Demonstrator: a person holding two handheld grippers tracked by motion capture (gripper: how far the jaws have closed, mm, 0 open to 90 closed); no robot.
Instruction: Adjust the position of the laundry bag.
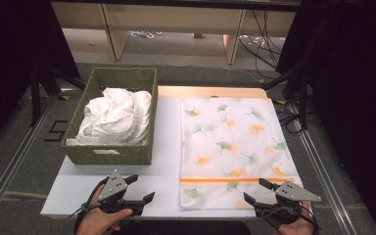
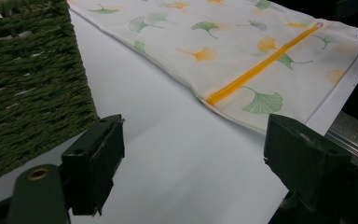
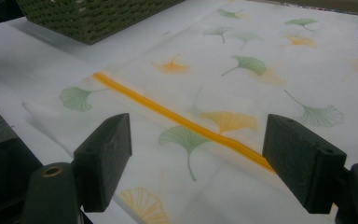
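Observation:
A white fabric bag point(image 1: 232, 144) printed with green and orange ginkgo leaves lies flat on the right half of the white table point(image 1: 169, 142). An orange zipper point(image 1: 232, 180) runs across its near end. My left gripper point(image 1: 143, 187) is open over bare table, left of the bag's near corner. In the left gripper view the gripper point(image 2: 193, 140) holds nothing, with the bag point(image 2: 223, 42) ahead to the right. My right gripper point(image 1: 254, 190) is open above the bag's near right end. In the right gripper view the zipper point(image 3: 182, 121) crosses between the gripper's point(image 3: 198, 144) spread jaws.
A green woven basket point(image 1: 112, 154) with crumpled white cloth point(image 1: 115, 115) inside stands on the table's left half, just beyond my left gripper. Its wall point(image 2: 28, 70) is close on the left in the left gripper view. Cables and dark stands surround the table.

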